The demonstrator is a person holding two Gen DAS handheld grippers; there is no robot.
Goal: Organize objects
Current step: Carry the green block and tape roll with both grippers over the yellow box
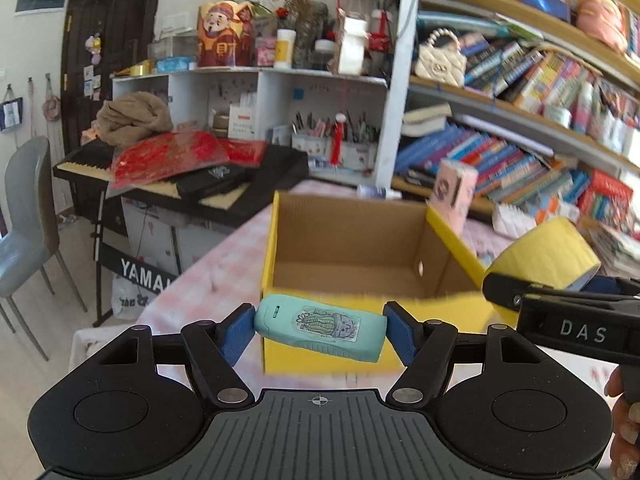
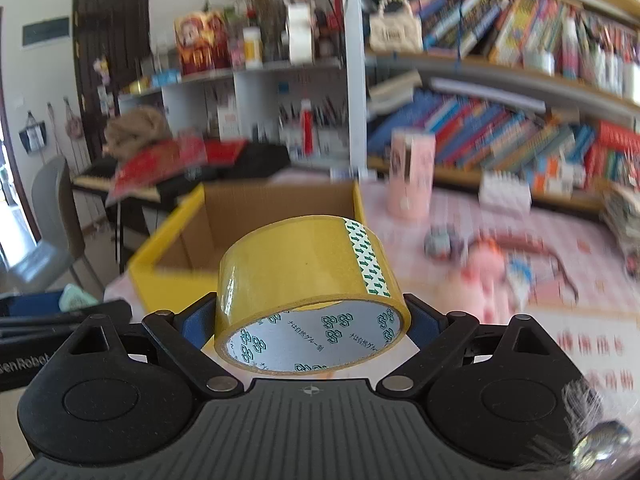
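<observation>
With the left gripper (image 1: 320, 330) clenched end to end on a mint-green handheld device (image 1: 320, 330) and the right gripper (image 2: 310, 320) pinching a yellow tape roll (image 2: 308, 284), both just short of the open yellow-sided cardboard box (image 1: 280, 236), the tilted device could slip or the grippers collide at its rim

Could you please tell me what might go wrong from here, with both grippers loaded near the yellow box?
1. The teal device is pinched only by its ends in the left hand-held gripper and sits tilted, so it may pivot or slip.
2. The right hand-held gripper carrying the yellow tape roll is close beside the left; they could collide over the yellow cardboard box.
</observation>
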